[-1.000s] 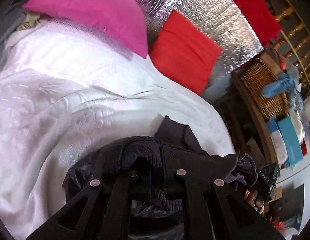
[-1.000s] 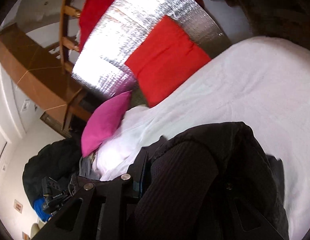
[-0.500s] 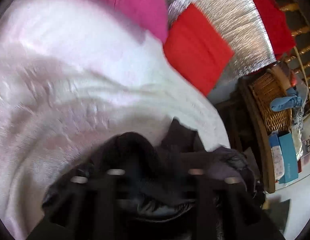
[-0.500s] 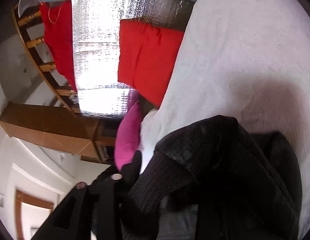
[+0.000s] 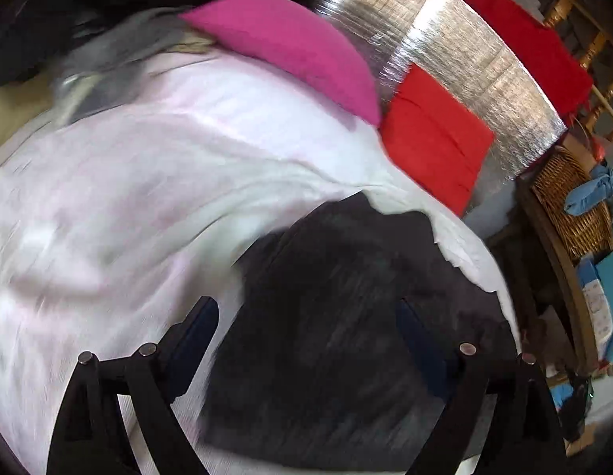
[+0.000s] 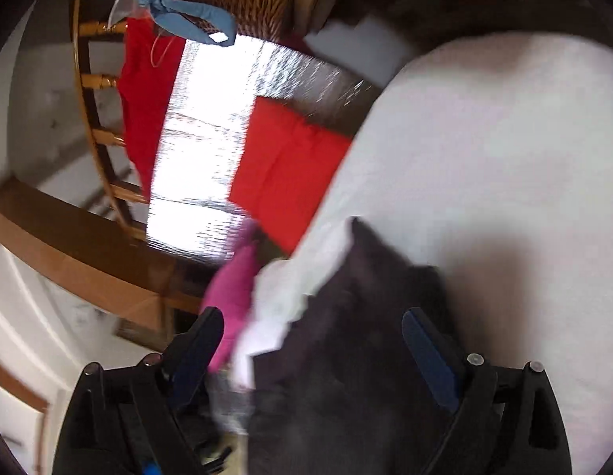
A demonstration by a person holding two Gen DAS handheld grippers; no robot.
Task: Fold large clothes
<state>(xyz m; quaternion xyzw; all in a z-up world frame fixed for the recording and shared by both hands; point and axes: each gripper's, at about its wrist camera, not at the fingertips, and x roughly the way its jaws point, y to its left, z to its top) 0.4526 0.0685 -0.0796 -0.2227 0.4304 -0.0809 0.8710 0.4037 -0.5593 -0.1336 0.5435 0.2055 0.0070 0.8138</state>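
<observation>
- Dark charcoal knit garment (image 5: 346, 336), large and soft, lies bunched on the white bedspread (image 5: 128, 198), near the bed's edge, in front of both tools.
- Left gripper (image 5: 308, 340): jaws spread wide, nothing pinched; the dark cloth lies between and beyond the blue-padded fingers (image 5: 197, 332). Reads as released.
- Right gripper (image 6: 312, 350): also spread wide, empty, with the dark garment (image 6: 358, 356) under and ahead of it.
- Both views are motion-blurred, so fabric edges and seams are hard to make out.
- Behind: a magenta pillow (image 5: 290, 47) and a red square cushion (image 5: 433, 138) lean on a silver foil panel (image 5: 465, 59); a wicker basket (image 5: 568, 198) stands off the bed to the side.
- Judgement: the garment looks like a heap, not a flat fold, so folding is far from done.
- Risk: a blind grab into the heap may pinch several layers at once and drag the whole pile.
- Risk: the jaws may catch the white bedspread along with the knit, since it wrinkles up right at the cloth's border.
- Risk: the garment sits close to the bed edge; an uneven pull could slide it off.
</observation>
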